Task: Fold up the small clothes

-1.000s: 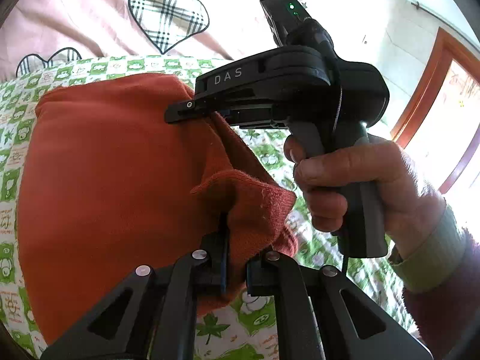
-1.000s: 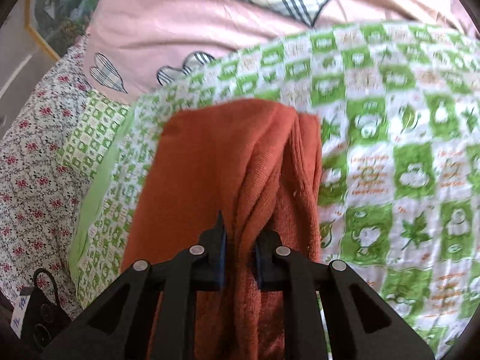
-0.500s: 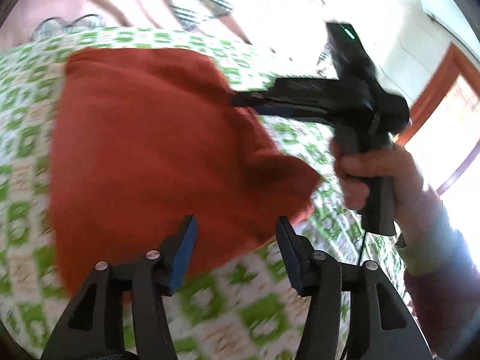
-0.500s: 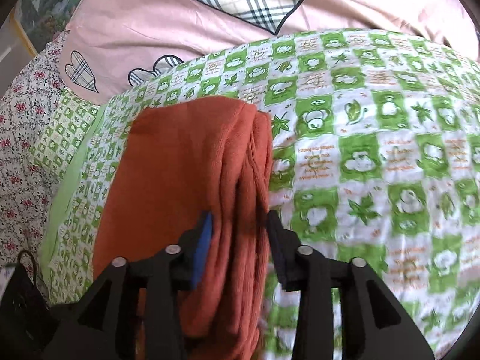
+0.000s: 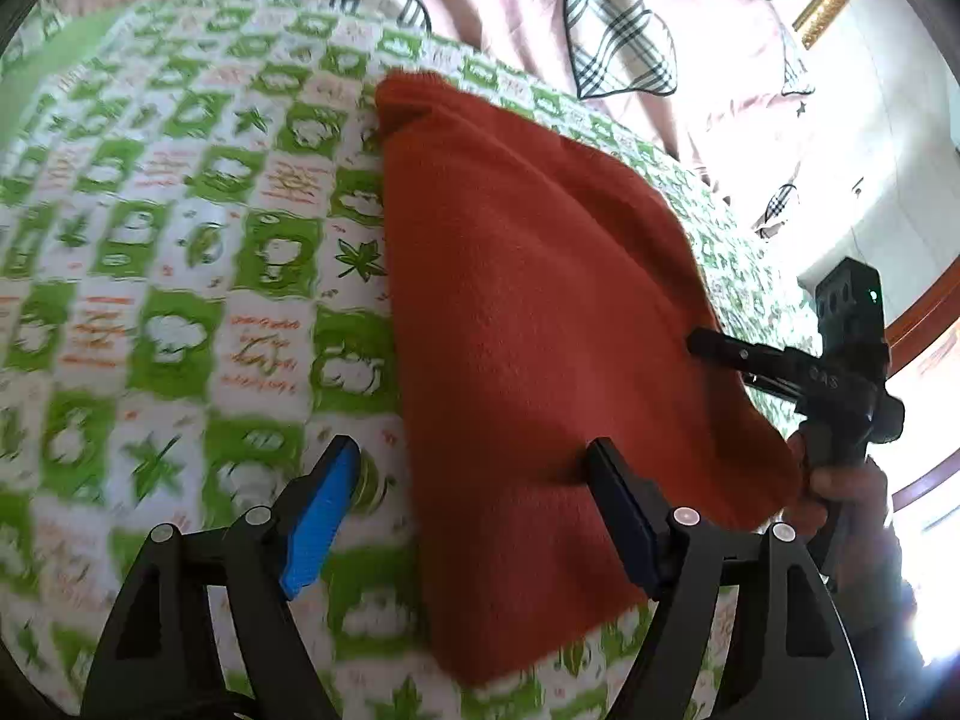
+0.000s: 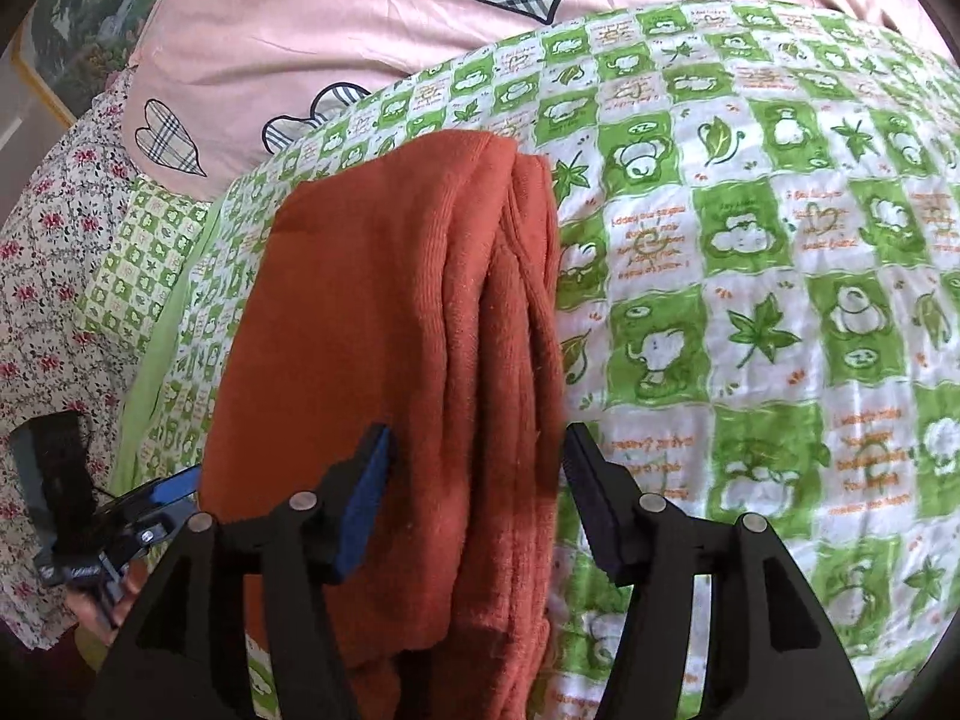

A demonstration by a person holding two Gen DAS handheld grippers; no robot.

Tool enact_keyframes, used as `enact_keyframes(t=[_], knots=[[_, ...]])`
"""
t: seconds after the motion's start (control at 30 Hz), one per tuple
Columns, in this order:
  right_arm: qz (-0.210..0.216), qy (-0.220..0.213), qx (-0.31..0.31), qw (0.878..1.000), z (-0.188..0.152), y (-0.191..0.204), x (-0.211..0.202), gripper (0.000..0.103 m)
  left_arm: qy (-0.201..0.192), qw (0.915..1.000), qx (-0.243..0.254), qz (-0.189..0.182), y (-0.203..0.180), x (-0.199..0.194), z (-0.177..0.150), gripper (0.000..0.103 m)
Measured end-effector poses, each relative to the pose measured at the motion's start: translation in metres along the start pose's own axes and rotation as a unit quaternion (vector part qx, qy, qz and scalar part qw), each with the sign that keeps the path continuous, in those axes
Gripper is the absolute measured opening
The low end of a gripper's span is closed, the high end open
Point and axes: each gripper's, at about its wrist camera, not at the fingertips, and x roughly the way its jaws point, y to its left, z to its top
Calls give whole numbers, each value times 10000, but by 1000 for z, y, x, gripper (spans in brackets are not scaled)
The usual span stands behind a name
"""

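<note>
A rust-orange knitted garment lies folded into a long stack on the green-and-white checked blanket. My left gripper hovers over its near left edge, jaws opening, pads clear of the cloth. In the right wrist view the garment shows its layered folded edge on the right. My right gripper straddles that edge, jaws opening, with the cloth between them but not pinched. Across the garment, a hand holds the right gripper. The left gripper shows at the lower left.
A pink quilt with plaid hearts lies behind the blanket. A floral sheet lies to the left. A framed picture hangs on the wall, and a wooden window frame is at the right.
Both grippers let go of the orange garment and their jaws spread. The left gripper swung across to the garment's left edge; the cloth has dropped flat on the blanket.
</note>
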Motion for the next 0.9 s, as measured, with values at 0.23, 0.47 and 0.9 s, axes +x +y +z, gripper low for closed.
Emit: enact_keyframes(t=[0.23, 0.47, 0.9], knots=[[355, 143, 156, 9991, 0, -4, 17, 57, 10, 9991, 10, -435, -4, 39, 25, 53], [475, 98, 94, 9988, -4, 23, 9, 27, -333, 9955, 49, -889, -5, -9, 15, 24], [1782, 302, -225, 9833, -35, 135, 45, 24, -706, 9970, -63, -323, 73, -141, -44, 24]])
